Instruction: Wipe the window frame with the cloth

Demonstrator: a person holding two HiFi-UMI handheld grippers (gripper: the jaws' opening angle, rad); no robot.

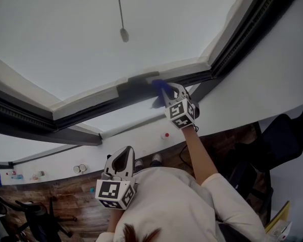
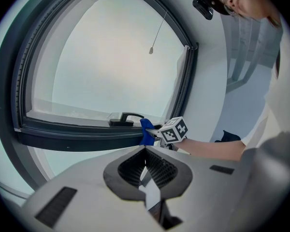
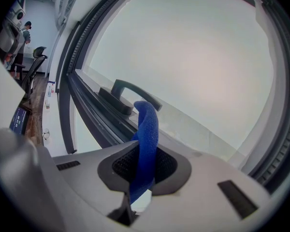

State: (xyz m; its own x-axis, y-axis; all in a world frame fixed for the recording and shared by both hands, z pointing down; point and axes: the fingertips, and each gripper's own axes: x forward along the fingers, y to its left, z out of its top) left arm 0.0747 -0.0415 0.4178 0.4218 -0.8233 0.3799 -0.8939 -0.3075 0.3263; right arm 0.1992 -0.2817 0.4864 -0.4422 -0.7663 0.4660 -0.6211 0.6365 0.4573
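Note:
The dark window frame (image 1: 98,101) runs across the head view, with a black handle (image 1: 141,78) on its rail. My right gripper (image 1: 167,88) is raised to the rail just right of the handle, shut on a blue cloth (image 1: 160,87). In the right gripper view the cloth (image 3: 147,122) stands up from between the jaws of the right gripper (image 3: 146,154), close to the handle (image 3: 130,95) and frame (image 3: 94,120). My left gripper (image 1: 125,153) hangs low near my chest, shut and empty. The left gripper view shows the left gripper (image 2: 145,150) pointing towards the cloth (image 2: 146,132) and handle (image 2: 126,118).
A blind cord with a pull (image 1: 123,34) hangs in front of the glass. A white wall (image 1: 272,84) adjoins the frame on the right. Below are a wooden floor (image 1: 65,195), dark office chairs (image 1: 280,135) and small items along the skirting (image 1: 80,168).

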